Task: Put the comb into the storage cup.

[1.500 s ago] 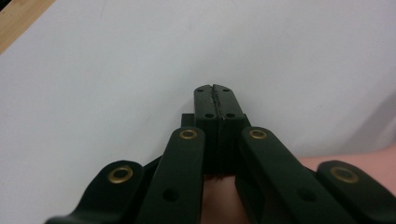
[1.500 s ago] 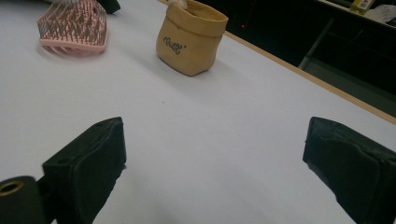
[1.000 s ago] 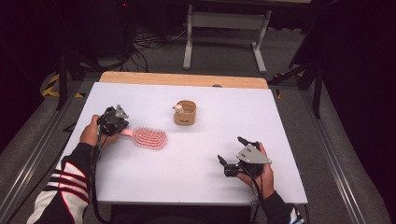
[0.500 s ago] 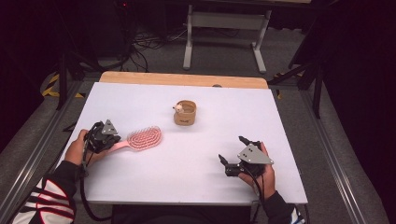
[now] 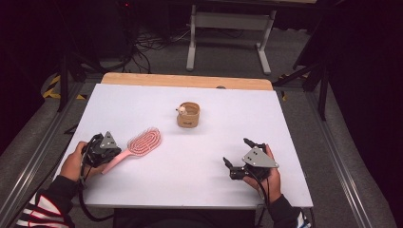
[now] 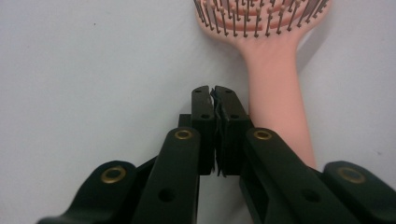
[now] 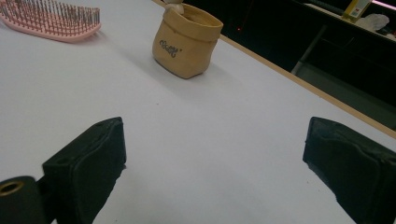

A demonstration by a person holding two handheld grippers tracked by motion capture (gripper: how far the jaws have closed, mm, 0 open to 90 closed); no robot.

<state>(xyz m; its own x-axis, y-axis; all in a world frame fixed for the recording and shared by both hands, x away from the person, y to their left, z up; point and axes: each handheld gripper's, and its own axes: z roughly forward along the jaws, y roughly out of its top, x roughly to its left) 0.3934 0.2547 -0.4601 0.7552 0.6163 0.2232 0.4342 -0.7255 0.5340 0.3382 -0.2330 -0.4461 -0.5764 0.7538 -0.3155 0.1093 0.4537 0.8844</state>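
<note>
Left gripper (image 5: 110, 151), with its hand: shifting across the white table (image 5: 285, 142) toward the near-left edge, away from the tan pouch (image 5: 188, 115).

Pink hairbrush (image 5: 142, 142): travelling the same way, its head swinging round to point up-right, its handle now lying beside the gripper's closed jaws, not between them.

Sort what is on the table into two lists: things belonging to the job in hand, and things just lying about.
In the job:
- pink hairbrush, bristles up
- left gripper, jaws shut beside the brush handle, not around it

Lying about:
- tan pouch, upright mid-table
- right gripper, jaws open over the bare white table
</note>
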